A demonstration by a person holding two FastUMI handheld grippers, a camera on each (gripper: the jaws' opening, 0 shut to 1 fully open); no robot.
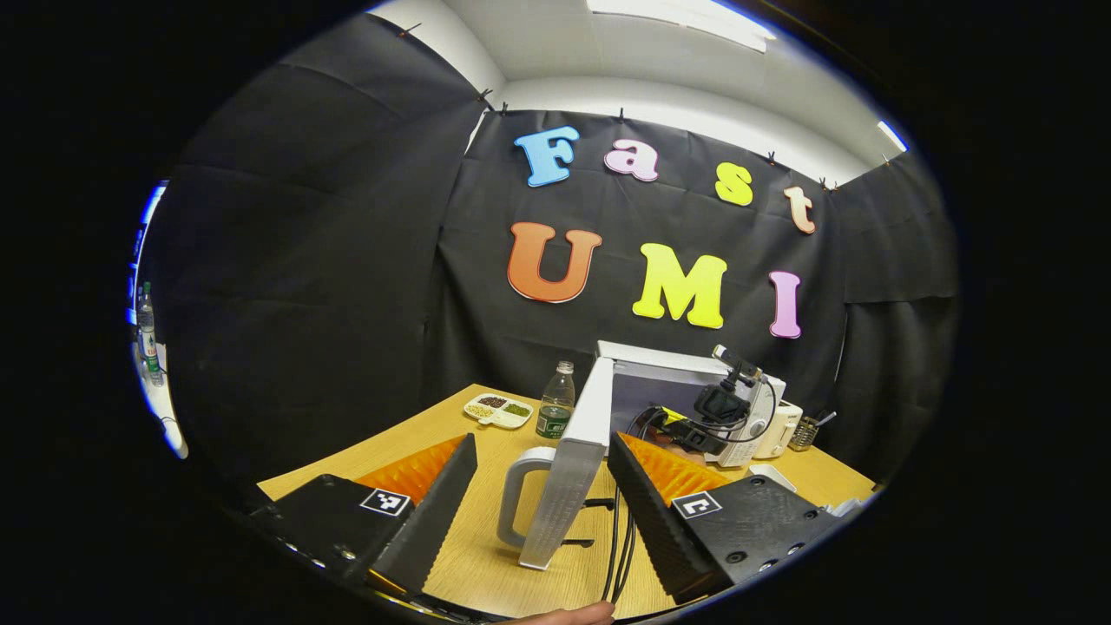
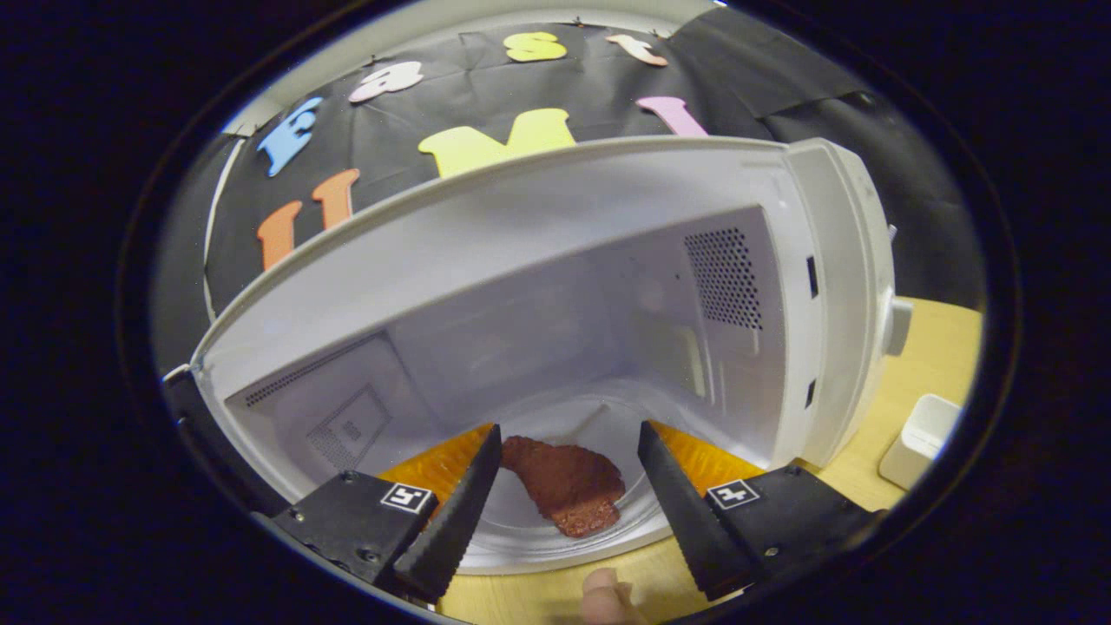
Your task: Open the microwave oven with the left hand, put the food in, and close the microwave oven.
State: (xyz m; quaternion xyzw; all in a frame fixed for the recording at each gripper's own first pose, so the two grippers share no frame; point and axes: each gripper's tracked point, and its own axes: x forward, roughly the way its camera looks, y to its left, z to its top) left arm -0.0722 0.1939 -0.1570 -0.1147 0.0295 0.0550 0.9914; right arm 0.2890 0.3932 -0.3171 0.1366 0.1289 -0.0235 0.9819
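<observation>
One flat reddish-brown piece of food (image 2: 564, 483) lies on the round glass turntable (image 2: 555, 529) inside the white microwave oven (image 2: 555, 286), near the front of the cavity. In the right gripper view the right tool (image 2: 568, 486) sits at the oven's mouth, its two fingers spread wide on either side of the food and touching nothing. In the left gripper view the oven's one white door (image 1: 568, 473) stands swung open, edge-on, with its pale looped handle (image 1: 516, 495) between the spread fingers of the left tool (image 1: 542, 495), which grips nothing. The oven rests on the light wooden surface (image 1: 486, 555). Farther back stand one clear plastic bottle (image 1: 556, 411) and one white divided dish (image 1: 498, 410) of assorted bits.
</observation>
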